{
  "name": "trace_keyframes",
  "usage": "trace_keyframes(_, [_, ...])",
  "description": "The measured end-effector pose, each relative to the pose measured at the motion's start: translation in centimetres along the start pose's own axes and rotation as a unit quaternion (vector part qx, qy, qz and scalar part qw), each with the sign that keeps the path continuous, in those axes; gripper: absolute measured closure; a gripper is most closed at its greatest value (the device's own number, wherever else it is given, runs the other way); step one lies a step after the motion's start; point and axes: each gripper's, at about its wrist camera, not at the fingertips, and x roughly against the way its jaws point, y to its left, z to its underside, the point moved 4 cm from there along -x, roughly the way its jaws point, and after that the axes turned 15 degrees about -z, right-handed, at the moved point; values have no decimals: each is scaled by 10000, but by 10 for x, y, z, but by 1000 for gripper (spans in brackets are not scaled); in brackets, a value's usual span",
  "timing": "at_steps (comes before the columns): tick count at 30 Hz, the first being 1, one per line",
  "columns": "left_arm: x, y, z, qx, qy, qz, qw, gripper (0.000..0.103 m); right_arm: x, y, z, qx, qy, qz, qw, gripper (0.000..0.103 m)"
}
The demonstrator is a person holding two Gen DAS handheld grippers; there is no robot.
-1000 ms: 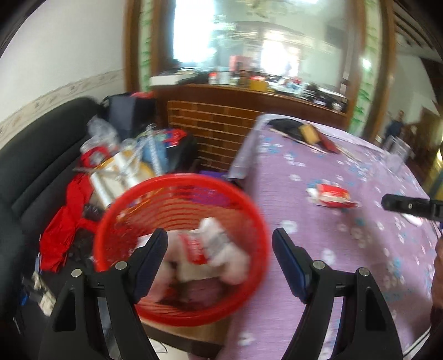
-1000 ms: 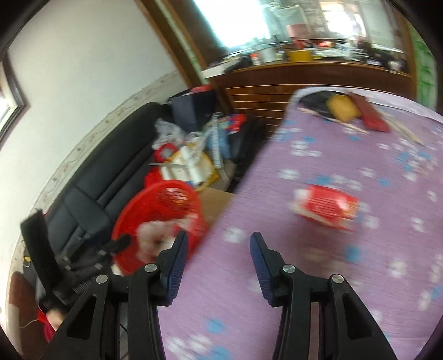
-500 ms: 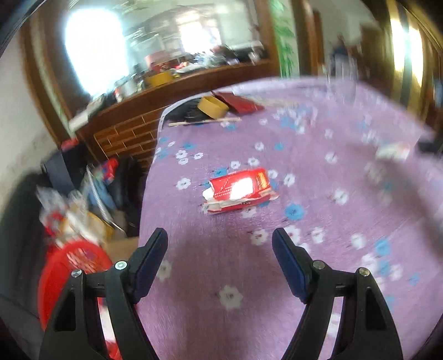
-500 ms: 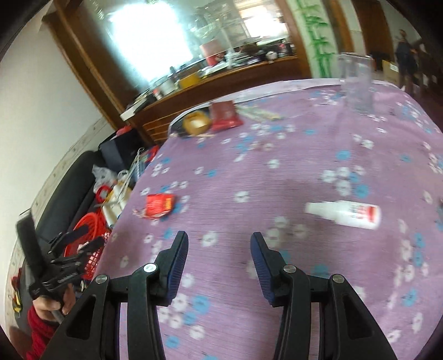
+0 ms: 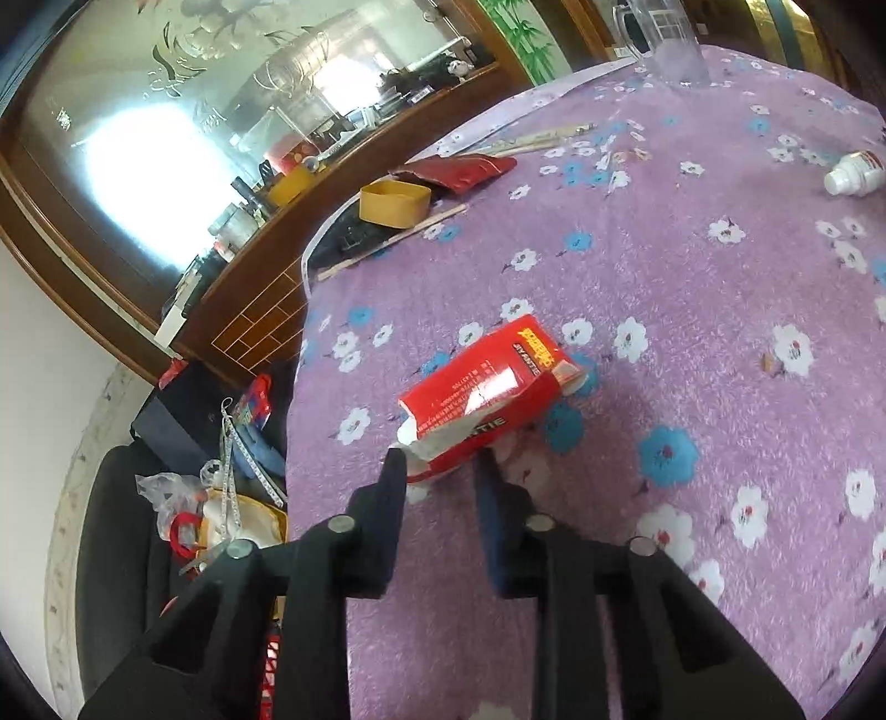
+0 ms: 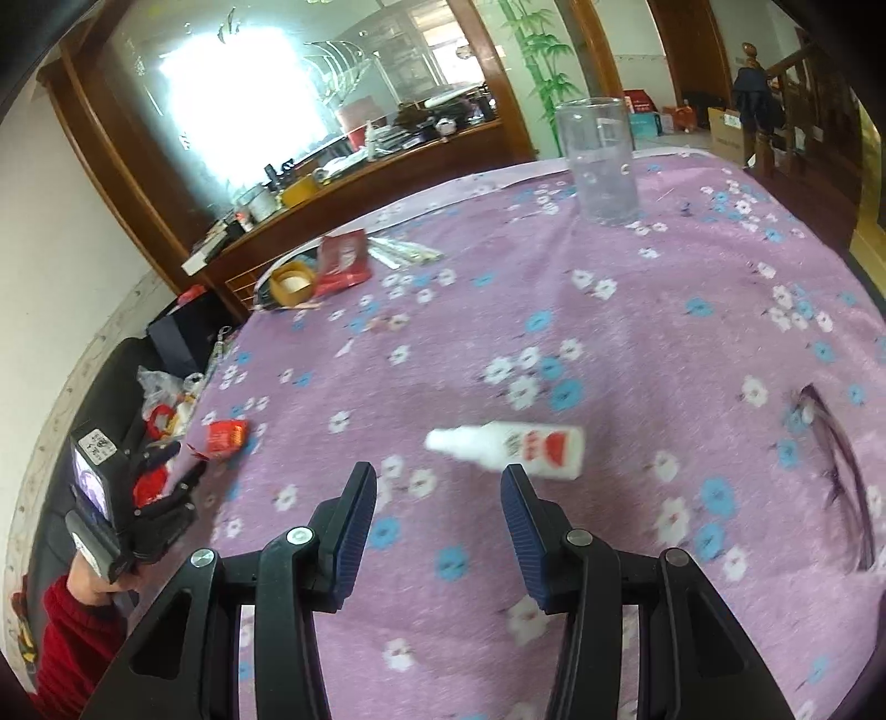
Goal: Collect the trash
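1. Purple cloth with white and blue flowers (image 5: 692, 288) covers the table in the left wrist view. A torn red carton (image 5: 487, 387) lies on it, just beyond the left gripper (image 5: 440, 462).
2. The left gripper's jaws have just been closing, and the near, ripped end of the carton sits between its fingertips (image 5: 394, 471). They look to be pinching that torn edge (the right finger is partly lost in shadow).
3. Farther off in the same view are a yellow tub (image 5: 394, 204), a dark red pouch (image 5: 459, 169) behind it, and a clear jug (image 5: 670, 39) at the far edge. A white bottle (image 5: 853, 174) lies on its side at the far right.
4. Off the table's left edge, a black sofa (image 5: 111, 554) holds a heap of plastic bags and oddments (image 5: 221, 498).
5. In the right wrist view the right gripper (image 6: 437, 487) hangs over the cloth (image 6: 637, 310) with its jaws spread and nothing between them.
6. The white bottle (image 6: 506, 446), with a red label, lies on its side just beyond the right fingertip (image 6: 515, 487), its cap pointing left.
7. At the left, the left gripper (image 6: 188, 471) reaches the red carton (image 6: 226, 435) near the table's left edge; a hand (image 6: 94, 584) in a red sleeve (image 6: 66, 653) holds it.
8. The clear jug (image 6: 601, 160) stands upright at the far side.
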Motion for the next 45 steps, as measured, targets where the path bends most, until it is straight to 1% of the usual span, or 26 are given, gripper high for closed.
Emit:
trace_keyframes(1, [-1, -1, -1, 32, 11, 15, 10000, 88, -3, -5, -5, 20, 16, 54, 10000, 52])
trace_keyframes(2, [-2, 1, -1, 119, 67, 53, 9999, 101, -6, -7, -7, 32, 24, 98, 9999, 52])
trace_keyframes(3, [-3, 2, -2, 227, 127, 137, 9996, 103, -11, -12, -12, 55, 43, 170, 9998, 52])
trace_keyframes(7, [-2, 12, -2, 671, 237, 418, 9966, 103, -34, -34, -25, 2, 222, 302, 9993, 52])
trace_keyframes(9, [2, 19, 0, 982, 282, 696, 9923, 103, -44, -45, -27, -120, 312, 204, 9992, 52])
trace_keyframes(11, [10, 30, 2, 1334, 312, 985, 9857, 103, -51, -53, -27, -219, 387, 173, 9989, 52])
trace_keyframes(13, [15, 35, 3, 1542, 332, 1271, 9793, 103, -55, -58, -23, -267, 487, 111, 9984, 52])
trace_keyframes(16, [19, 36, 4, 1558, 288, 1359, 9780, 103, -55, -57, -16, -322, 602, -70, 9976, 52])
trace_keyframes(19, [18, 33, 4, 1337, 263, 1223, 9831, 102, -52, -41, -2, -134, 771, -304, 9965, 52])
trace_keyframes(20, [18, 30, 5, 1227, 280, 1213, 9846, 95, -52, -37, 1, -63, 819, -311, 9961, 52])
trace_keyframes(21, [18, 27, 4, 1136, 255, 1145, 9866, 75, -53, -29, 6, 73, 912, -297, 9954, 52])
trace_keyframes(22, [21, 26, 3, 1071, 173, 1041, 9886, 62, -54, -24, 10, 171, 970, -271, 9948, 52])
trace_keyframes(23, [24, 24, 1, 976, 28, 919, 9910, 41, -55, -19, 14, 289, 1014, -191, 9942, 52])
trace_keyframes(24, [26, 23, 0, 872, -92, 811, 9928, 36, -57, -15, 17, 415, 1058, -14, 9935, 52])
trace_keyframes(26, [30, 15, -6, 561, -272, 565, 9965, 36, -62, -13, 21, 545, 1116, 191, 9921, 52])
trace_keyframes(28, [29, 9, -11, 383, -333, 471, 9976, 36, -66, -15, 23, 529, 1143, 323, 9915, 52])
trace_keyframes(31, [19, -3, -18, -46, -339, 175, 9993, 36, -69, -18, 23, 412, 1172, 323, 9917, 52])
trace_keyframes(32, [14, -5, -19, -116, -321, 124, 9993, 44, -69, -18, 24, 411, 1167, 350, 9917, 54])
trace_keyframes(33, [8, -7, -20, -157, -258, 72, 9995, 59, -69, -19, 24, 392, 1165, 372, 9917, 55])
trace_keyframes(34, [2, -8, -21, -176, -176, 89, 9996, 67, -69, -20, 25, 355, 1160, 372, 9919, 56])
trace_keyframes(35, [-7, -10, -21, -173, -5, 151, 9997, 81, -69, -20, 25, 325, 1155, 380, 9920, 60])
trace_keyframes(37, [-16, -10, -21, -96, 98, 155, 9998, 88, -70, -22, 24, 273, 1157, 444, 9919, 68])
trace_keyframes(38, [-19, -10, -20, -40, 152, 173, 9997, 97, -69, -22, 24, 272, 1132, 489, 9920, 69])
trace_keyframes(39, [-22, -8, -19, 88, 239, 256, 9993, 102, -69, -22, 24, 255, 1120, 495, 9921, 69])
trace_keyframes(43, [-17, 5, -14, 605, 259, 486, 9966, 103, -62, -20, 25, 175, 994, 512, 9936, 70])
trace_keyframes(45, [-10, 13, -11, 896, 263, 697, 9932, 103, -55, -14, 26, 171, 918, 471, 9945, 70])
